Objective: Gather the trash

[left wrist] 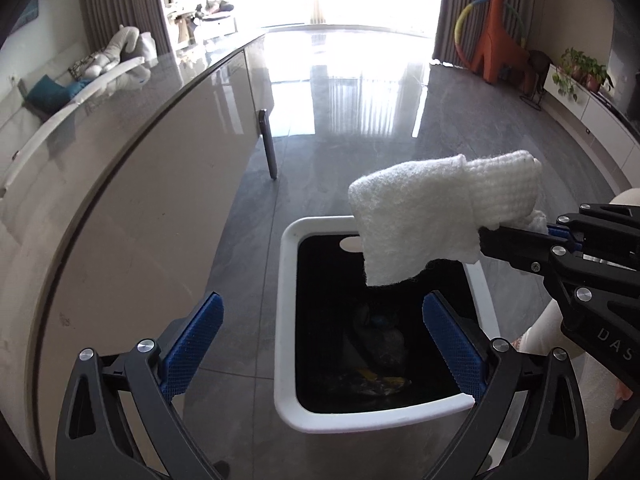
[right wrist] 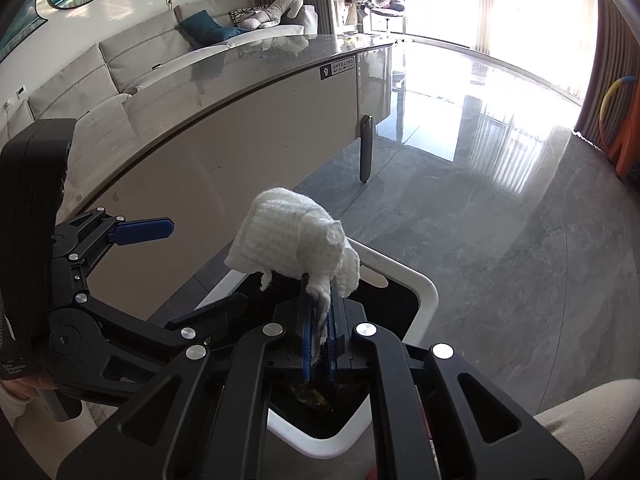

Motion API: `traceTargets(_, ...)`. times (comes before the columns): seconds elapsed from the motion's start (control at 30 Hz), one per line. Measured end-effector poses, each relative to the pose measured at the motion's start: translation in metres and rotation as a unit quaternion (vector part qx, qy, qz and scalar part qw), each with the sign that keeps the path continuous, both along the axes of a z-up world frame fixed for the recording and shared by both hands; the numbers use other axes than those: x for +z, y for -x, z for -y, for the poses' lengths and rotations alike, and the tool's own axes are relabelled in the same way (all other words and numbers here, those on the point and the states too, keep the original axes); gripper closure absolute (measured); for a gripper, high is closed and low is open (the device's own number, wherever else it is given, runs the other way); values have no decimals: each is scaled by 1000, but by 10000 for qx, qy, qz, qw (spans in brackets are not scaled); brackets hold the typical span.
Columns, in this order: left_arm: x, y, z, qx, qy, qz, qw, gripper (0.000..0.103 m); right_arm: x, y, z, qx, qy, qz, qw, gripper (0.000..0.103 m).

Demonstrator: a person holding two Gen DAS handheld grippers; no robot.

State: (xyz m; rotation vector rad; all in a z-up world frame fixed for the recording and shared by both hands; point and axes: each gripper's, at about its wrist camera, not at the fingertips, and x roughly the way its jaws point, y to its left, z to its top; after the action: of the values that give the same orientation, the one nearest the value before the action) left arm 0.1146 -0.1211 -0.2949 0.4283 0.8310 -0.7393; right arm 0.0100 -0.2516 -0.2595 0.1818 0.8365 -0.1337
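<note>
Two hand-held grippers share the scene, both of black plastic links with silver rivets and blue ridged pads. At the right edge of the left wrist view, the right hand-held gripper (left wrist: 516, 230) has its jaws pressed together on a corner of a white cloth (left wrist: 428, 216), a soft, waffle-textured wad folded over itself with fuzzy edges. In the right wrist view the same cloth (right wrist: 298, 244) bulges out above the clamped blue pads (right wrist: 307, 336) at the frame's centre. The cloth hangs over the open mouth of a trash bin (left wrist: 286, 320), a rounded-rectangular tub with a smooth white rim and a black liner; crumpled dark and yellow scraps (left wrist: 380, 380) lie at its bottom. The left hand-held gripper (left wrist: 320, 344) fills the lower part of its own view with jaws spread wide apart, holding nothing. A glossy grey tabletop (left wrist: 132, 92) with a beige side panel curves along the left, above polished grey stone floor (left wrist: 400, 140).
</note>
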Motion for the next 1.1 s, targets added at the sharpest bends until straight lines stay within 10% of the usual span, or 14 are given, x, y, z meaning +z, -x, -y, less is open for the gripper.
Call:
traceTargets(0.27,32,-25,-51,1135,920,77,9892,5,-15,-8,-8,119,27,-244,9996,91)
traceTargets(0.33,36,-31,-60,1316,1138,-18,9847,5,-24,-15,-11,185,24,-574,9982,53)
traceTargets(0.37,36,-35,-63,1385,1240,-126,9825,5,-33,-21,-13,285,-61,-892,9956,2)
traceTargets(0.47,32,-43,-69,1587,1443,-494,9755,5,-60,-33,-19,634,-306,-1427,9873,3)
traceTargets(0.63,32,-45,-74,1810,1428,-389,9723,5,-58,-34,-17,586,-428,-1081,9915,3)
traceTargets(1.1,67,-43,-110,2301,1370,218,9632,5,62,-45,-30,778,-437,873,9922,3)
